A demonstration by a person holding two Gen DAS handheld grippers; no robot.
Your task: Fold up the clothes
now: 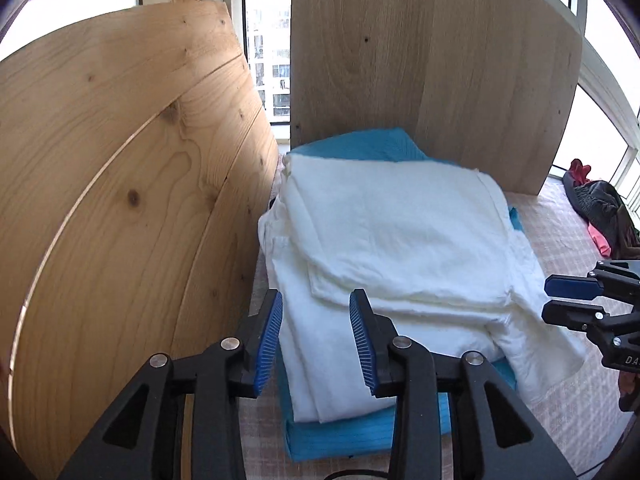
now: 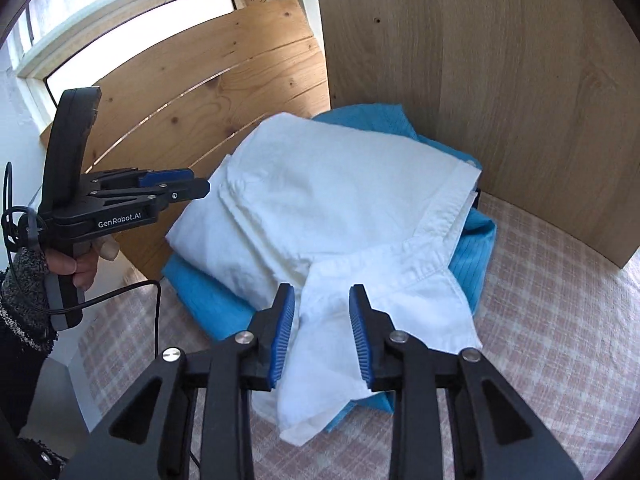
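A folded white shirt lies on top of a folded blue garment on the checked cloth. One loose white flap hangs off the stack's near side, over the blue garment. My left gripper is open at the stack's near left corner, its blue pads either side of the white edge. In the right wrist view the left gripper is side-on beside the stack, held by a hand. My right gripper is open, with the loose flap between its fingers.
A pine board leans close on the left, and a pale wood panel stands behind the stack. A pink checked cloth covers the surface. Dark and red clothes are piled at the far right. A black cable trails near the hand.
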